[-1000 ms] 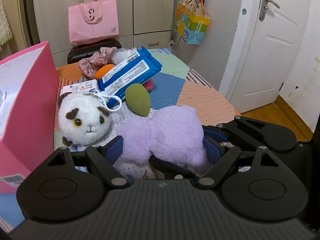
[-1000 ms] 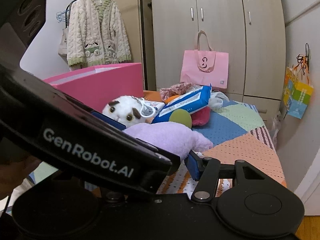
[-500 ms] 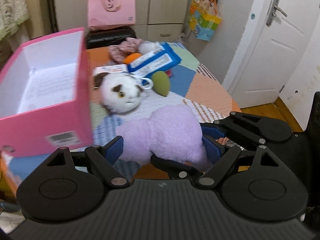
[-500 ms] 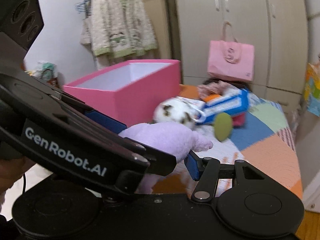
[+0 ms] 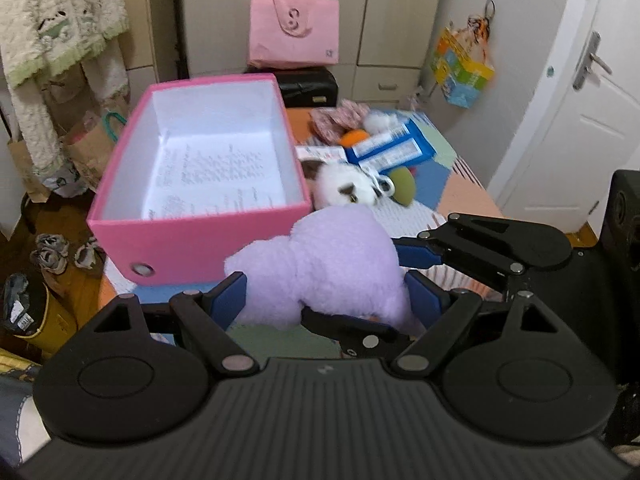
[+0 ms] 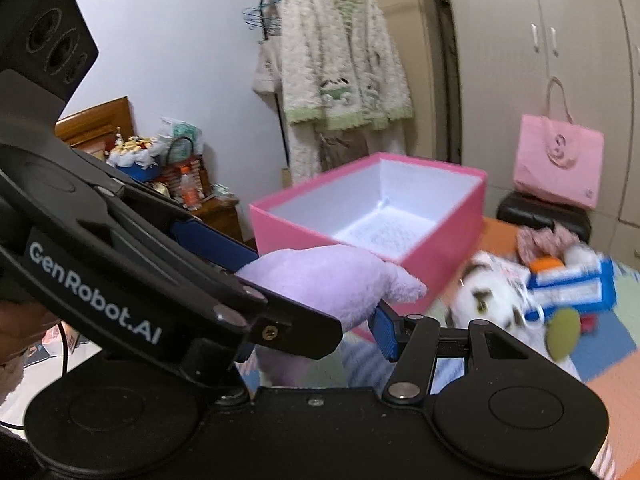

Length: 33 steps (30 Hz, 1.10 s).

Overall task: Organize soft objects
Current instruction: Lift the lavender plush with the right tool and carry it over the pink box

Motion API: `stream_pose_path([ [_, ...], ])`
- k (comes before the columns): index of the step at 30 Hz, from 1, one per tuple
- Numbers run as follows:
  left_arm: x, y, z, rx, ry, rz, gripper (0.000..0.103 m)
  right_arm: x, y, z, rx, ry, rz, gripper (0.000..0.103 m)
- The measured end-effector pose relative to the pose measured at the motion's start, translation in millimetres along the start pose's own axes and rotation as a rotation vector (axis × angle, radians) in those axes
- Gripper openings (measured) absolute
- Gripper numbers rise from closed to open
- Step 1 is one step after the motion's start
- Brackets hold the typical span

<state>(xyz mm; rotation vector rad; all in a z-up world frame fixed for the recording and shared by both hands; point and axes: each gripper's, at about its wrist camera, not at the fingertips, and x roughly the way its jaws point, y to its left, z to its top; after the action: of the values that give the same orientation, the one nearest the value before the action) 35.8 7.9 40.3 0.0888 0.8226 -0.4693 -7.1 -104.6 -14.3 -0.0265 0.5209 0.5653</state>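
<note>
Jaws of both grippers are pinching the same purple plush toy (image 5: pixel 328 264): the left gripper (image 5: pixel 326 300) holds its wide body between blue pads set well apart, and the right gripper (image 6: pixel 320 300) clamps a narrower end of it, one pad visible at the toy's lower right and the other hidden behind the left tool. We judge the step in hand to be carrying the toy over to the open pink box (image 5: pixel 200 236), which fills the centre left of the left wrist frame with the toy just below and right of its near corner. To do it well we should keep both grips steady and move the two hands together, since pulling them apart would stretch the plush or tug it out of one pair of pads. We should lift the toy clear of the box's near wall, bring it over the white interior, and only then let go, ideally both sides at once so it drops flat. The left wrist view shows what the right does not: the toy's full width, both left pads, and a printed sheet lining the box floor. The right wrist view shows the box rim (image 6: pixel 360 176) from the side, upper centre, with the toy's pointed tip below it, and the white plush cat (image 6: pixel 484 300) blurred at right on the patchwork desk (image 6: pixel 616 368).
</note>
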Motion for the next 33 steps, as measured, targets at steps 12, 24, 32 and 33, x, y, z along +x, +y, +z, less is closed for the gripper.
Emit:
stream_pose_path([
  [12, 19.3, 50.3, 68.5, -0.017, -0.066, -0.011, 0.085, 45.6, -15.9, 70.1, -0.056, -0.025, -0.020, 0.062],
  [24, 103.1, 117.9, 136.1, -0.101, -0.053, -0.027, 0.082, 142.3, -77.6, 124.7, -0.092, 0.030, -0.001, 0.062],
  [32, 178.8, 159.0, 163.2, -0.235, 0.085, -0.061, 0.082, 216.2, -123.0, 137.3, -0.089, 0.207, 0.036, 0.061],
  [33, 186.1, 161.6, 165.2, -0.251, 0.097, -0.055, 0.082, 224.1, -126.0, 138.0, -0.106, 0.223, 0.034, 0.061],
])
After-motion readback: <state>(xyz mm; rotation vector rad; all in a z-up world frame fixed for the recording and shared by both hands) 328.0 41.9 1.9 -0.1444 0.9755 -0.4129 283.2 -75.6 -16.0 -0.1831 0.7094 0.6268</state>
